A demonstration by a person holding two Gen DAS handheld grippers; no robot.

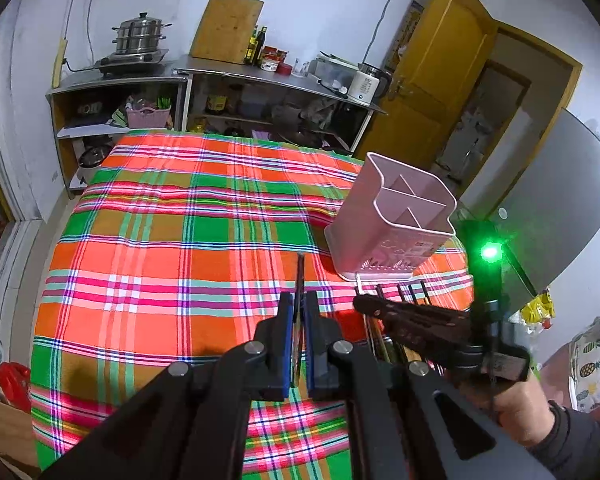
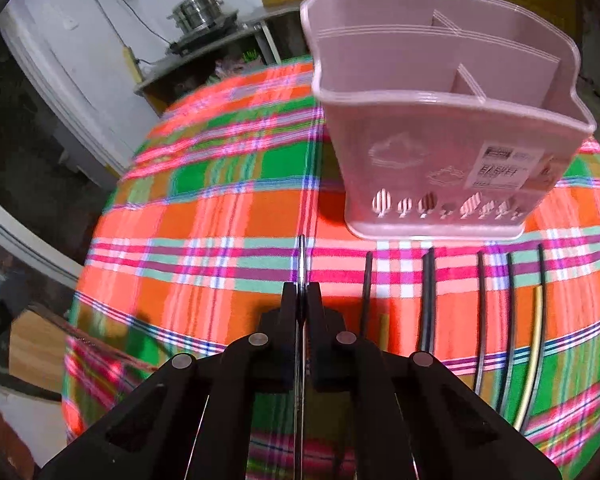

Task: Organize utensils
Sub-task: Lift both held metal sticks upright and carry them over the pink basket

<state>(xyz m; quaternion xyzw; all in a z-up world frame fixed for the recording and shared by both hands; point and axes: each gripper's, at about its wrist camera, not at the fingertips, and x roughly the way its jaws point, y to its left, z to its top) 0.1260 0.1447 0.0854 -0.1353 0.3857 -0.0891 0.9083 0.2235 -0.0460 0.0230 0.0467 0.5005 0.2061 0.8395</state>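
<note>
Claws left (image 1: 299, 305) and right (image 2: 301, 296) each clamp a thin utensil near pink holder (image 2: 440, 120)

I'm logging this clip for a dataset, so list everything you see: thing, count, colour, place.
Utensil holder: one, pink, divided compartments, upright on the tablecloth, nothing visible inside.
Chopsticks: at least five dark, one pale yellow, lying on the cloth in front of the holder.
Tablecloth: one, red-green-orange plaid, covering the table.
Steamer pot: one, steel, on the back counter.
Cutting board: one, wooden, leaning on the wall.
Kettle: one, white, on the counter.
Left tongs: shut on a thin utensil.
Right tongs: shut on a thin metal utensil.
</note>
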